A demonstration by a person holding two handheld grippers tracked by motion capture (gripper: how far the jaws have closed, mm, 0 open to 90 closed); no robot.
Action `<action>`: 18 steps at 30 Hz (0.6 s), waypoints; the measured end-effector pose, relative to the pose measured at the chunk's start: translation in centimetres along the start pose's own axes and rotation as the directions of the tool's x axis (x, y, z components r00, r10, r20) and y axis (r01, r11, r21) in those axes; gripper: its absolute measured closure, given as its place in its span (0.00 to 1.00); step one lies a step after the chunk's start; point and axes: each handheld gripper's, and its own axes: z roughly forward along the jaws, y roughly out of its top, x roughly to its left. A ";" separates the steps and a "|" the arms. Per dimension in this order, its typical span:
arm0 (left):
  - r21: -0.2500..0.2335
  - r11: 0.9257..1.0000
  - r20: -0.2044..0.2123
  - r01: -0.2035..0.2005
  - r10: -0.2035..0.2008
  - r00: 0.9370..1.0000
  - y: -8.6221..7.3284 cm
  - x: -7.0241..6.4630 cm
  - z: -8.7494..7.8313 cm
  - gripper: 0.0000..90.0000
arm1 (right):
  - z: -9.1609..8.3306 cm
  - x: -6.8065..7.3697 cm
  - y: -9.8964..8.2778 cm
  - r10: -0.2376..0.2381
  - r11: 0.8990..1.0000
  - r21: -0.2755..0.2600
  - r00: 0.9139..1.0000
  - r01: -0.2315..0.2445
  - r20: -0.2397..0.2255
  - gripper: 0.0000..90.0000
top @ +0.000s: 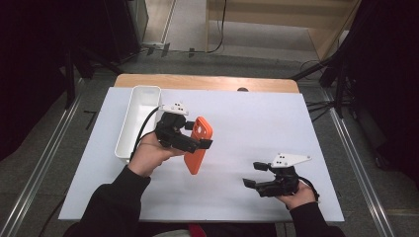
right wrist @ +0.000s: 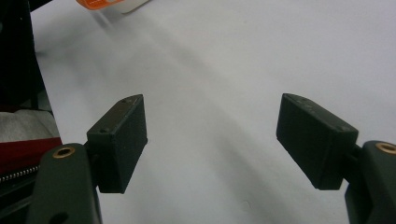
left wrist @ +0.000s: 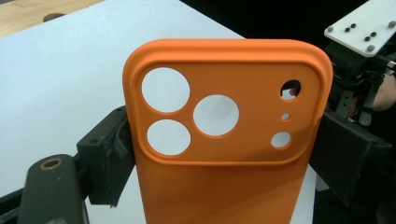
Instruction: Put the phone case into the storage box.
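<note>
- Phone case (left wrist: pixel 224 154), orange, sits centre-frame in the left gripper view, clamped across its width by the left gripper (top: pixel 197 136).
- Probably soft silicone: light, bendy, grippy; hold its stiffer side edges.
- Right gripper (right wrist: pixel 212 140) hovers with jaws apart, nothing between them.

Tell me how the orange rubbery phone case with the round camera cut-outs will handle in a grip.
The orange phone case is an empty thin shell, so probably light and somewhat flexible. The left gripper clamps its two long edges; a harder squeeze might bow it. Its matte, rubbery-looking surface likely resists slipping. Flat-backed, it should not roll if laid on the white table.
</note>
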 end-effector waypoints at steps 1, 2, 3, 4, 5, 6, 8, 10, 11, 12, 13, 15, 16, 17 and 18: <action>-0.001 1.000 0.003 0.004 -0.004 1.000 0.0 0.1 -0.1 0.18 | 0.0 0.0 0.0 0.001 1.000 -0.001 1.000 -0.001 -0.003 0.26; 0.004 1.000 0.002 0.005 -0.005 1.000 0.0 0.2 -0.2 0.18 | 0.0 0.0 0.0 0.001 1.000 -0.001 1.000 -0.001 -0.003 0.26; 0.005 1.000 0.005 0.009 -0.009 1.000 0.1 0.3 -0.2 0.18 | 0.0 -0.1 0.0 0.002 1.000 -0.002 1.000 -0.002 -0.003 0.26; 0.008 1.000 0.004 0.010 -0.010 1.000 0.1 0.3 -0.3 0.18 | 0.0 -0.1 0.0 0.004 1.000 -0.002 1.000 -0.004 -0.002 0.26; 0.009 1.000 0.005 0.009 -0.009 1.000 0.1 0.4 -0.3 0.18 | 0.0 -0.1 0.0 0.007 1.000 -0.006 1.000 -0.007 -0.001 0.26; 0.011 1.000 0.007 0.010 -0.010 1.000 0.2 0.4 -0.4 0.18 | 0.0 -0.2 0.0 0.007 1.000 -0.006 1.000 -0.007 -0.001 0.26; 0.009 1.000 0.009 0.012 -0.012 1.000 0.3 0.5 -0.6 0.18 | 0.0 -0.2 -0.1 0.008 1.000 -0.007 1.000 -0.008 -0.004 0.26; 0.007 1.000 0.011 0.015 -0.015 1.000 0.4 0.6 -0.8 0.18 | 0.0 -0.2 -0.1 0.011 1.000 -0.006 1.000 -0.011 -0.006 0.26; 0.006 1.000 0.011 0.015 -0.015 1.000 0.4 0.6 -0.9 0.18 | 0.0 -0.2 -0.1 0.010 1.000 -0.006 1.000 -0.010 -0.008 0.26; 0.007 1.000 0.011 0.014 -0.014 1.000 0.4 0.7 -1.0 0.18 | -0.1 -0.2 -0.1 0.013 1.000 -0.005 1.000 -0.013 -0.006 0.26; 0.006 1.000 0.009 0.014 -0.014 1.000 0.5 0.7 -1.2 0.18 | -0.1 -0.2 -0.1 0.016 1.000 -0.006 1.000 -0.016 -0.006 0.26; 0.005 1.000 0.009 0.014 -0.014 1.000 0.6 0.7 -1.4 0.18 | -0.1 -0.3 -0.1 0.015 1.000 -0.009 1.000 -0.015 -0.007 0.26; 0.006 1.000 0.010 0.013 -0.013 1.000 0.6 0.6 -1.5 0.18 | -0.2 -0.3 -0.2 0.016 1.000 -0.010 1.000 -0.016 -0.009 0.26; 0.004 1.000 0.010 0.011 -0.011 1.000 0.7 0.6 -1.5 0.18 | -0.2 -0.3 -0.2 0.018 1.000 -0.011 1.000 -0.018 -0.010 0.26; 0.007 1.000 0.012 0.009 -0.009 1.000 0.8 0.6 -1.6 0.18 | -0.2 -0.3 -0.2 0.019 1.000 -0.011 1.000 -0.019 -0.011 0.26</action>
